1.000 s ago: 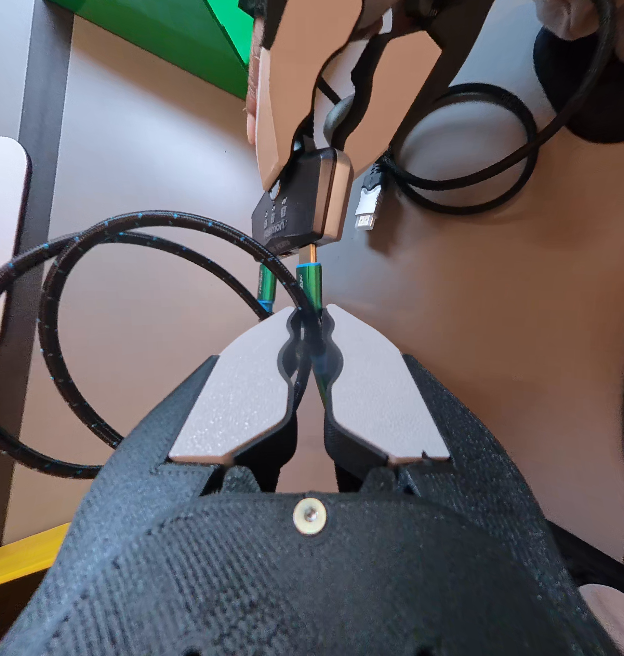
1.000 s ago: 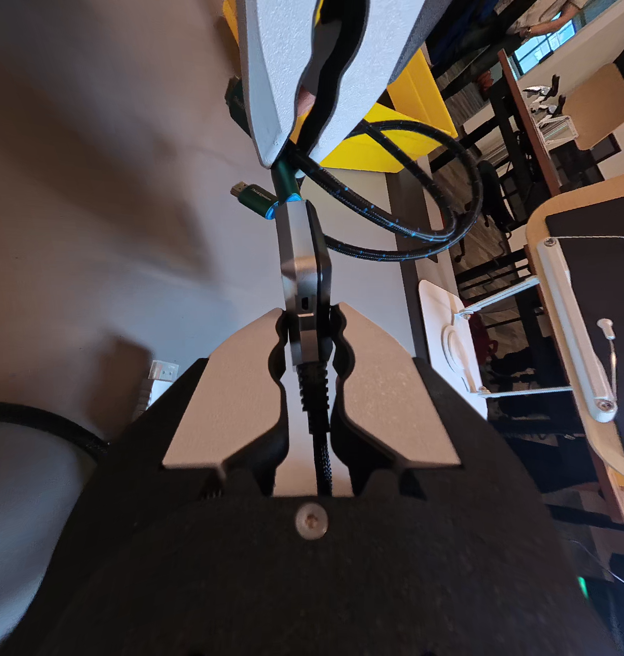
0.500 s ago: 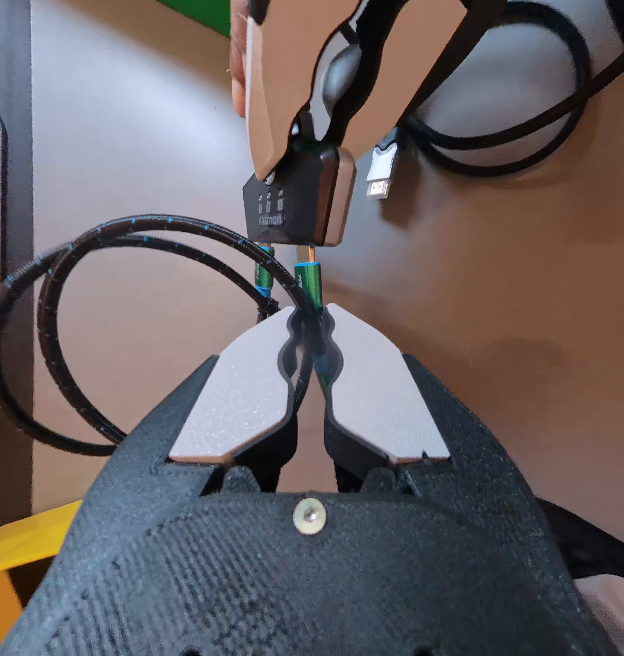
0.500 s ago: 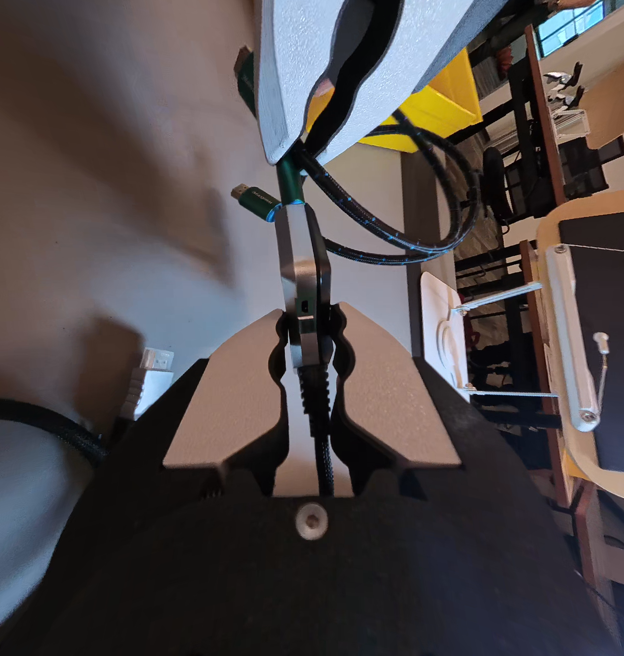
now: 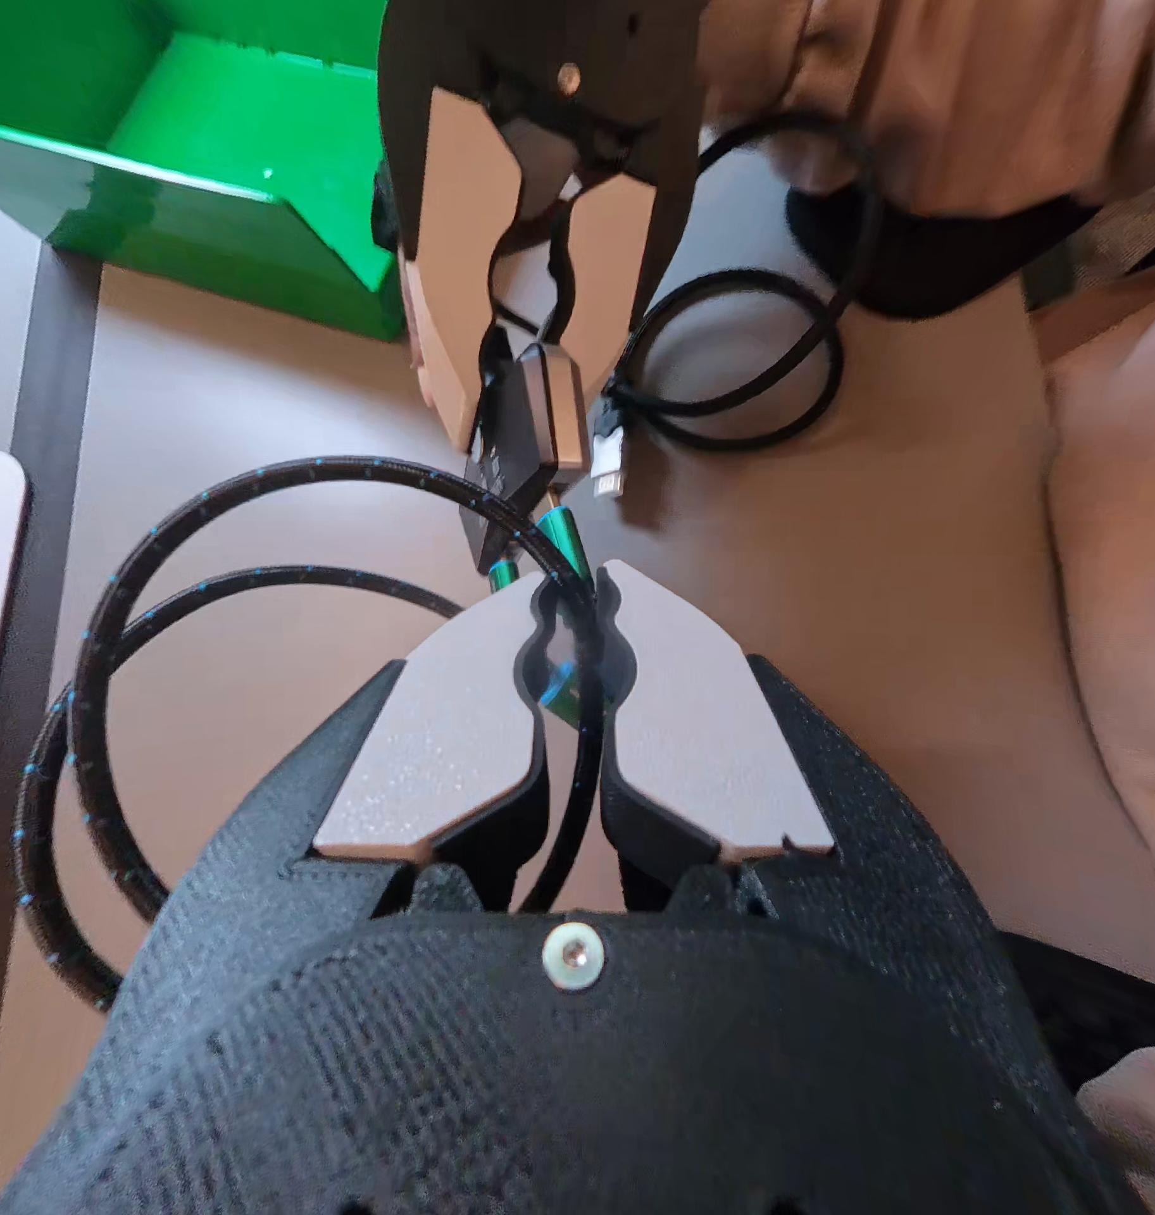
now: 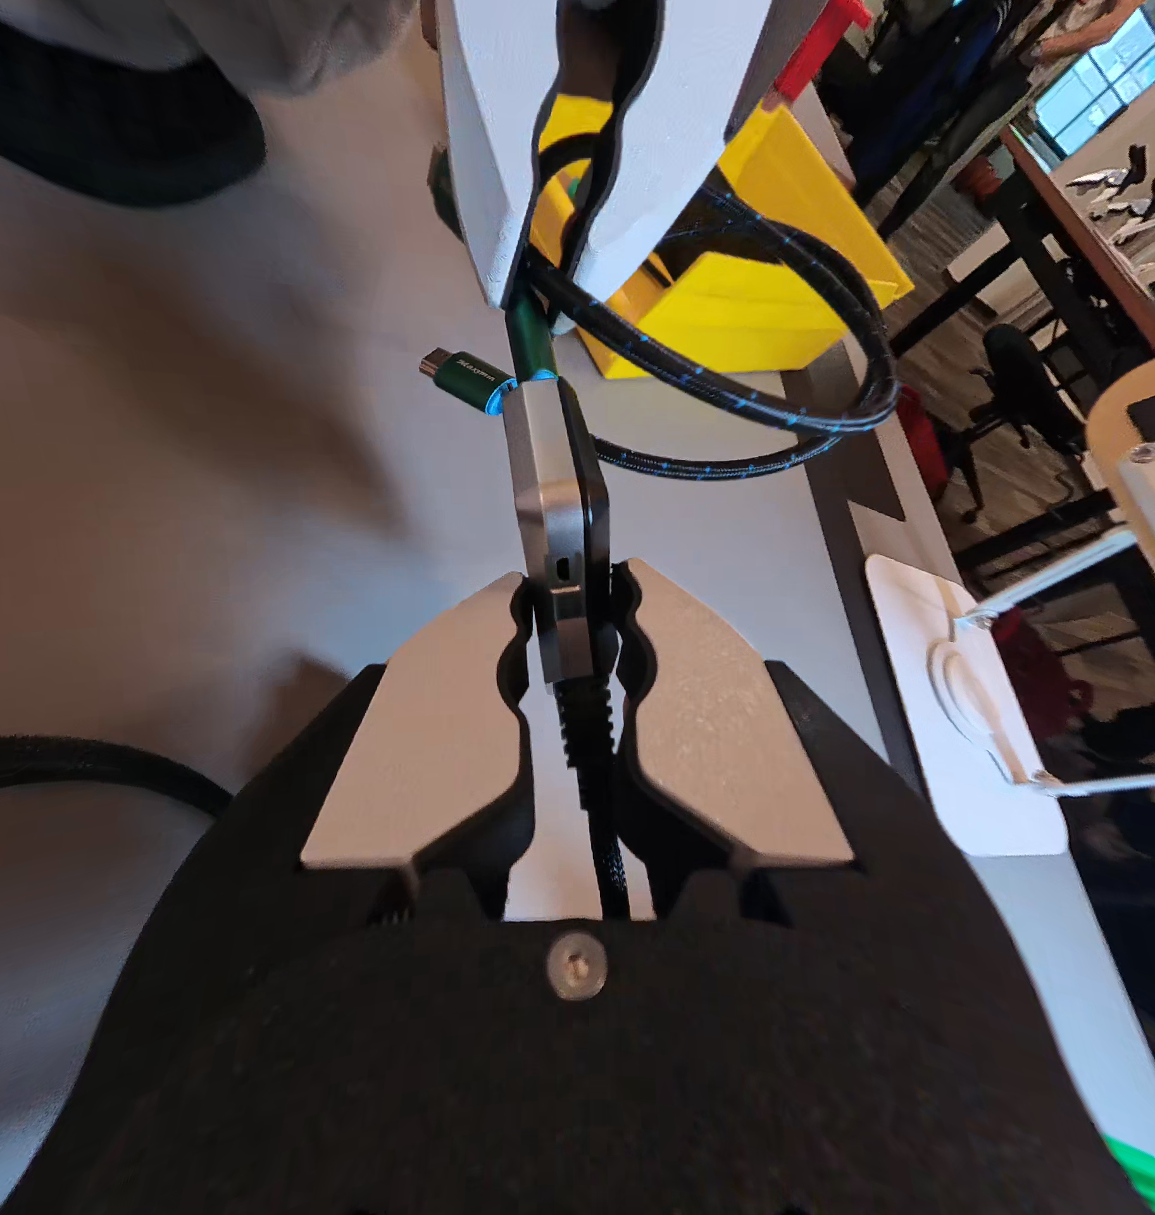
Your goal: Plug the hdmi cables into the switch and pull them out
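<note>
My right tool (image 6: 571, 592) pinches HDMI switch (image 6: 555, 486), bracing it; my left tool (image 5: 571, 582) clamps green plug (image 5: 565, 536), steadying it at port.

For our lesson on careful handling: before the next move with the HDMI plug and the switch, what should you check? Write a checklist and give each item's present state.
1. Right gripper clamped on the slim grey-and-black switch box: ok.
2. Left gripper shut on the green metal-sleeved plug: ok.
3. That plug fully seated in the switch box: not ok, bare metal tip shows between them.
4. Second green plug out of the switch box: ok, it points away.
5. Black braided cable free of snags: cannot tell; one loop crosses in front of the switch box.
</note>
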Motion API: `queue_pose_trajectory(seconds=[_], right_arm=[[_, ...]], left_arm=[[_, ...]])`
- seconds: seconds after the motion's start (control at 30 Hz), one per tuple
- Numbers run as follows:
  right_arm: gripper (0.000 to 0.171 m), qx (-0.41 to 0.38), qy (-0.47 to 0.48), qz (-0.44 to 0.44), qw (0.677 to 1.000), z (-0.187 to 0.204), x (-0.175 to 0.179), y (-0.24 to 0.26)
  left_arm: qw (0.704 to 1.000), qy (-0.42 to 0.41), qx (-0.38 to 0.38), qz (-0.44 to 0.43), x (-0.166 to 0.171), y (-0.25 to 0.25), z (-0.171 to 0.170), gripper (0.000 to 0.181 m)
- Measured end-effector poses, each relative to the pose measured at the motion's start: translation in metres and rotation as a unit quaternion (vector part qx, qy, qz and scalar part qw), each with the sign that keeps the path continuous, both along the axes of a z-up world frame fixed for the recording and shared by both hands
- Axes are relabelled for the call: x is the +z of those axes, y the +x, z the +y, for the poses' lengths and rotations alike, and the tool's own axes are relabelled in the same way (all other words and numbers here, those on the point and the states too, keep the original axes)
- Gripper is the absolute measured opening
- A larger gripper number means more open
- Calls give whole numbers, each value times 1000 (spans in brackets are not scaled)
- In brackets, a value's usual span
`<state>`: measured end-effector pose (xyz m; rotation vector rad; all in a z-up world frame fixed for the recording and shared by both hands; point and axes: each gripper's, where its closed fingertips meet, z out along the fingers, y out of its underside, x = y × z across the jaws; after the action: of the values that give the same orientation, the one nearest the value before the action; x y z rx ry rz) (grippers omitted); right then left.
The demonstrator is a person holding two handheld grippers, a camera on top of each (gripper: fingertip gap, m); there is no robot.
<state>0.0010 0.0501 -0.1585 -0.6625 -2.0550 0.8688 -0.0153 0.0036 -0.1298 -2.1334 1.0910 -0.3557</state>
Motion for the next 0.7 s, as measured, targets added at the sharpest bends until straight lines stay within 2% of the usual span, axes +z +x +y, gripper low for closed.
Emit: queue_pose_trajectory(seconds=[0.07, 0.3, 0.5, 0.7], right_arm=[[23, 12, -25, -3, 1000, -4, 2, 1], [22, 16, -25, -18, 999, -9, 1, 3], [20, 13, 21, -50, 998, -17, -11, 1], [21, -4, 29, -54, 998, -15, -6, -4]], left_arm=[[1000, 0, -8, -24, 5, 5, -1, 12], [1000, 1, -14, -2, -1, 4, -2, 11], [1000, -2, -9, 28, -21, 12, 11, 10], [1000, 12, -1, 18, -17, 4, 13, 12]])
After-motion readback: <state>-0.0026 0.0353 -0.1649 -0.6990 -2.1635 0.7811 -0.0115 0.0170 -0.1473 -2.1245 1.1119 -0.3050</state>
